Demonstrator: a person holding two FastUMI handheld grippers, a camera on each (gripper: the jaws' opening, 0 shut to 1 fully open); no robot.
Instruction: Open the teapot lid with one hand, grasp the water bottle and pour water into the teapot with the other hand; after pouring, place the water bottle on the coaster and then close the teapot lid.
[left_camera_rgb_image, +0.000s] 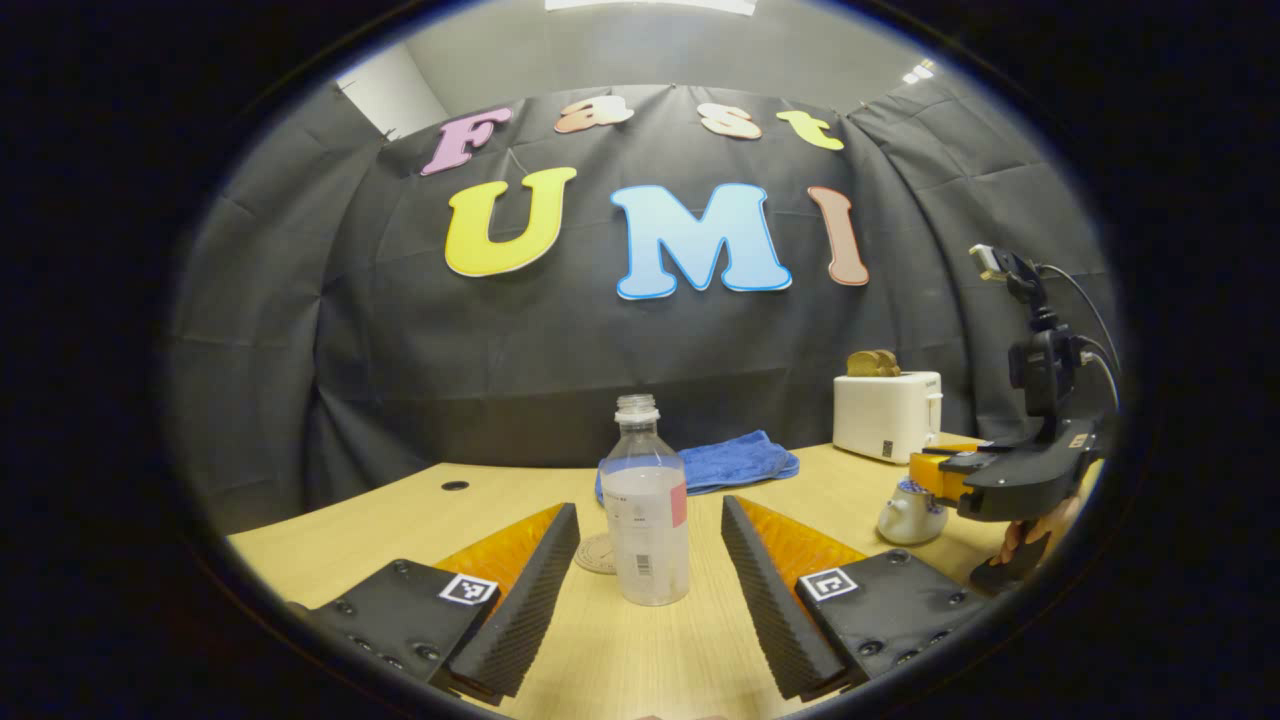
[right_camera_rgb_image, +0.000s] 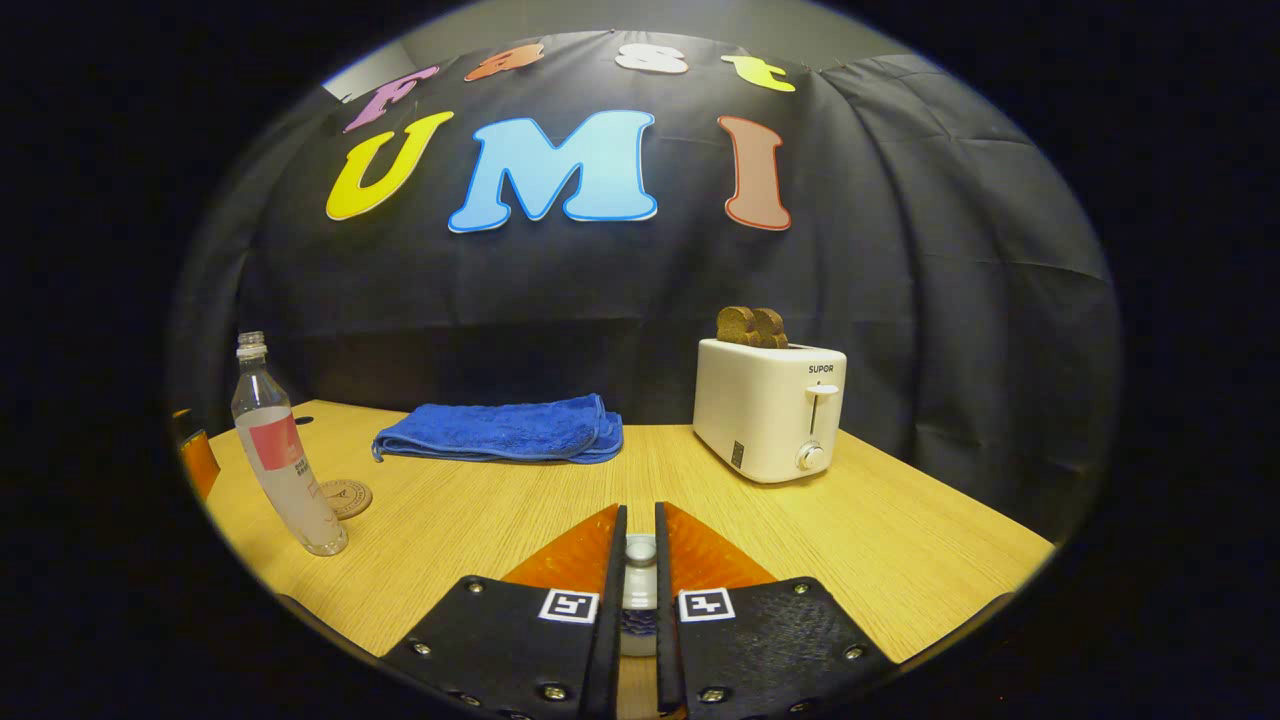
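Table (right_camera_rgb_image: 900, 540) pale woodgrain | boxy white toaster (right_camera_rgb_image: 770, 405) | folded blue terry towel (right_camera_rgb_image: 500, 430) | clear ribbed water bottle (left_camera_rgb_image: 645, 500) upright between our spread left claw (left_camera_rgb_image: 648, 570) | right claw (right_camera_rgb_image: 640, 560) clenched on rounded teapot lid (right_camera_rgb_image: 640, 548) | round coaster (right_camera_rgb_image: 345, 497) beside bottle

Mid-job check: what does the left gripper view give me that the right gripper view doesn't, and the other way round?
Left gripper view: the left gripper open, fingers either side of the water bottle without touching; farther right, the right gripper and a hand over the teapot body. Right gripper view: the right gripper's fingers closed on the lid knob, and the toaster lever and dial. Both: water bottle, coaster, blue towel, toaster, table.
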